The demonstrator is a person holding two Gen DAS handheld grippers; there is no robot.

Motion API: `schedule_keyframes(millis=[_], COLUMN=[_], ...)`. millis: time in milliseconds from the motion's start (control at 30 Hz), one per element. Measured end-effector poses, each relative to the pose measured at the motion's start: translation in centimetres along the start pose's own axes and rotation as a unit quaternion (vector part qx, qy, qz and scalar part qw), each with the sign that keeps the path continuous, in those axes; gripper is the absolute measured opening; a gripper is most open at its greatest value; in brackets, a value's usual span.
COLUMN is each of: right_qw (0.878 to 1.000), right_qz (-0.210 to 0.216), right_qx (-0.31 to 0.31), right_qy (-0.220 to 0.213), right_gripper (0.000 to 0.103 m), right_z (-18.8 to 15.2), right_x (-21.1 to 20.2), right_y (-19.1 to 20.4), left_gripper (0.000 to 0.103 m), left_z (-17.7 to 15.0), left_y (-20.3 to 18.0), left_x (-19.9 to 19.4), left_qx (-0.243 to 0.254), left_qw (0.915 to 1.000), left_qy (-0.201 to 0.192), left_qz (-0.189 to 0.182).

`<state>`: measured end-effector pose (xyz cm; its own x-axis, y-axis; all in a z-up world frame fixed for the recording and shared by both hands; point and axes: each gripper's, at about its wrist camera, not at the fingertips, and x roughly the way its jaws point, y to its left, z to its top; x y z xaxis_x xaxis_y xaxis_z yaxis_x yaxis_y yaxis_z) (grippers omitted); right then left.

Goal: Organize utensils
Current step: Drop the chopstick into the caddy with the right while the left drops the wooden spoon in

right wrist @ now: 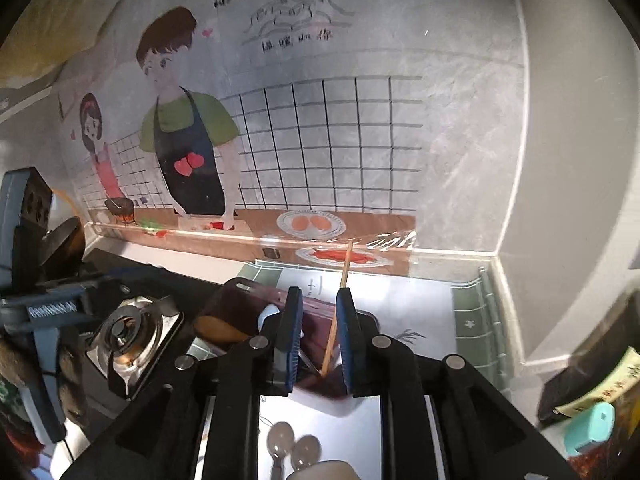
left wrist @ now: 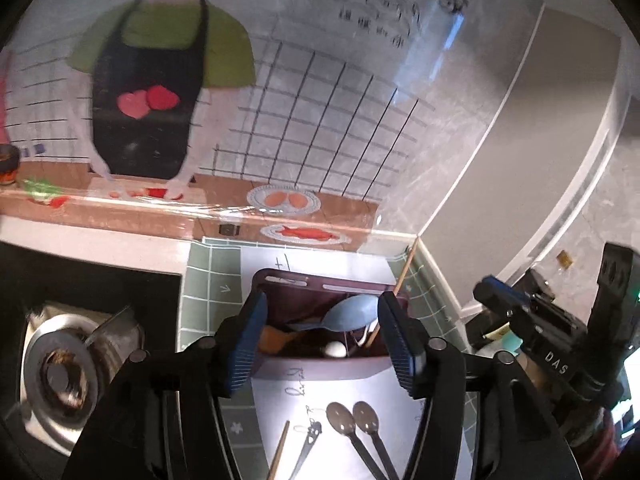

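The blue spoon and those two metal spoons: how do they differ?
The blue spoon lies inside the dark red bin among other utensils; the two metal spoons lie side by side on the white paper in front of it. The blue spoon looks matte, while the metal spoons are shiny with dark handles. All are spoons.

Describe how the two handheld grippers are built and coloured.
Both match: the left gripper and right gripper have black angular bodies with round silver pivot pins and two flat fingers faced with ribbed blue pads. The right one's body shows white "DAS" lettering.
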<state>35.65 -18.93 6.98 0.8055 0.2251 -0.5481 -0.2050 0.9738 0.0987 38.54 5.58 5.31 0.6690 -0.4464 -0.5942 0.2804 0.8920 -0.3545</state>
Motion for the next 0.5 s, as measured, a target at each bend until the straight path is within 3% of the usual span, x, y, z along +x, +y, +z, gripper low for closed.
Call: schedule_keyframes(millis=[200,333,500], right_qw=[0.998,0.992,0.983], right_qz=[0.002,0.003,0.025], right_qx=[-0.022,-0.028,-0.009], right_qy=[0.059,0.123,0.18], right_gripper=[0.022,0.022,0.022], right_z=[-5.6,-10.9,-14.9], right_x=[-1.3,0.3,2.6], right_y=[0.4,0.8,1.0], left_gripper=[0.066,0.066,0.066], left_z=[-5.5,-11.2,-16.4], left_y=[0.3,1.6,3.7], left_x=[-3.6,-3.5,-3.5], left_qx=[-0.011,-0.029,-0.077], left_qw=[0.9988,0.996,0.9892], left_qy=[-0.016,0.031,0.069], left_qz=[0.045,0.078,0.103])
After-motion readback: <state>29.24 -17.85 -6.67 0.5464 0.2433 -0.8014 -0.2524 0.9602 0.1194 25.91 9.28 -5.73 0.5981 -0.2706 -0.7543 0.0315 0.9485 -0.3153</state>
